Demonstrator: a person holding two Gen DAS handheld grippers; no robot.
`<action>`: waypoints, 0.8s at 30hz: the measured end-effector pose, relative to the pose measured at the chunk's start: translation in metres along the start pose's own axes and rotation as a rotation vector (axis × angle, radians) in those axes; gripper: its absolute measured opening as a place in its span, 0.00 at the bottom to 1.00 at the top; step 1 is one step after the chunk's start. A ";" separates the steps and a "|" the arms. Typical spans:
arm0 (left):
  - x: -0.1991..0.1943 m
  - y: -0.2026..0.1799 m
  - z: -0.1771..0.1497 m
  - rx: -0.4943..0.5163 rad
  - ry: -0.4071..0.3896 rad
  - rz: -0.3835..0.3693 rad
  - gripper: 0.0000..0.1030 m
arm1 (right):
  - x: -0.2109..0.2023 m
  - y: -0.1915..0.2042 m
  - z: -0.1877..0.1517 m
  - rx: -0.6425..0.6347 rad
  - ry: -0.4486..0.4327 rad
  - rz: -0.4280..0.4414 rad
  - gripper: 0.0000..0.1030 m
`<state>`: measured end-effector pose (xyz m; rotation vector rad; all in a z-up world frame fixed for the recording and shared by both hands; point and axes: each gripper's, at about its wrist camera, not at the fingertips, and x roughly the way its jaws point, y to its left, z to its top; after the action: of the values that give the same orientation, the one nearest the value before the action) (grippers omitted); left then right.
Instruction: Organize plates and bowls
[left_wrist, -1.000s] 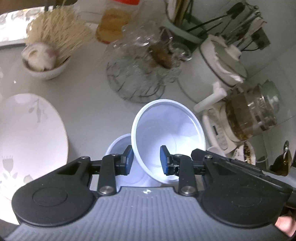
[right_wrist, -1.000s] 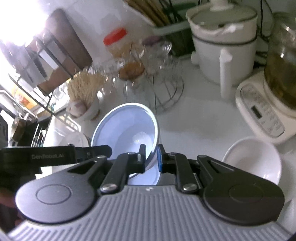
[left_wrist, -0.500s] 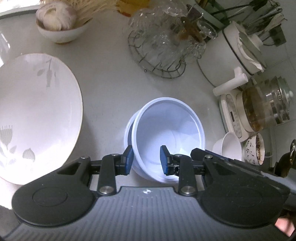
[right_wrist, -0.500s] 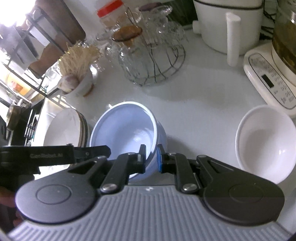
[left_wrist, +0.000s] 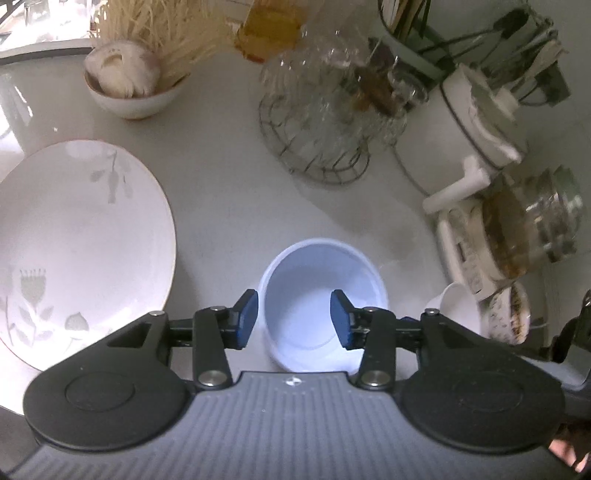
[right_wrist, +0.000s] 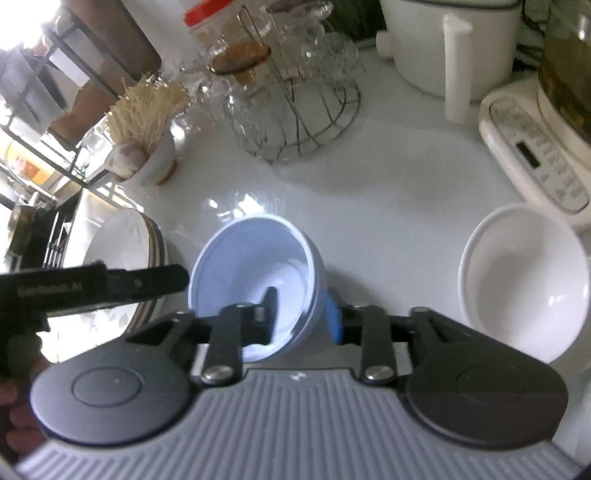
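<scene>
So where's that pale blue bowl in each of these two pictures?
Left wrist view: the pale blue bowl sits low in the middle, with the flowered plate to its left.
Right wrist view: the bowl is low, left of middle, rim tilted leftward.
Shared landmark: the wire rack of glasses stands behind the bowl in both.

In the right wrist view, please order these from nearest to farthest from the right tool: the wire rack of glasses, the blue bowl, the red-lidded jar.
1. Blue bowl, at the right tool, rim between its opening jaws.
2. Wire rack of glasses, behind it, centre.
3. Red-lidded jar, farthest, top.
</scene>
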<state>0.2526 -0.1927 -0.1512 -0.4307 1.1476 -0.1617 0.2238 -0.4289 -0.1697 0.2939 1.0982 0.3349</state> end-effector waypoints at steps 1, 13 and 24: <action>-0.003 -0.001 0.002 -0.002 -0.008 -0.003 0.48 | -0.003 0.000 0.001 -0.001 -0.007 0.006 0.34; -0.033 -0.034 0.011 0.114 -0.042 -0.038 0.48 | -0.054 0.012 0.005 -0.022 -0.138 0.021 0.34; -0.061 -0.053 0.008 0.230 -0.108 -0.064 0.49 | -0.083 0.013 0.001 0.002 -0.253 -0.005 0.34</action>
<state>0.2397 -0.2179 -0.0746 -0.2688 0.9969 -0.3190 0.1884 -0.4507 -0.0963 0.3260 0.8502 0.2841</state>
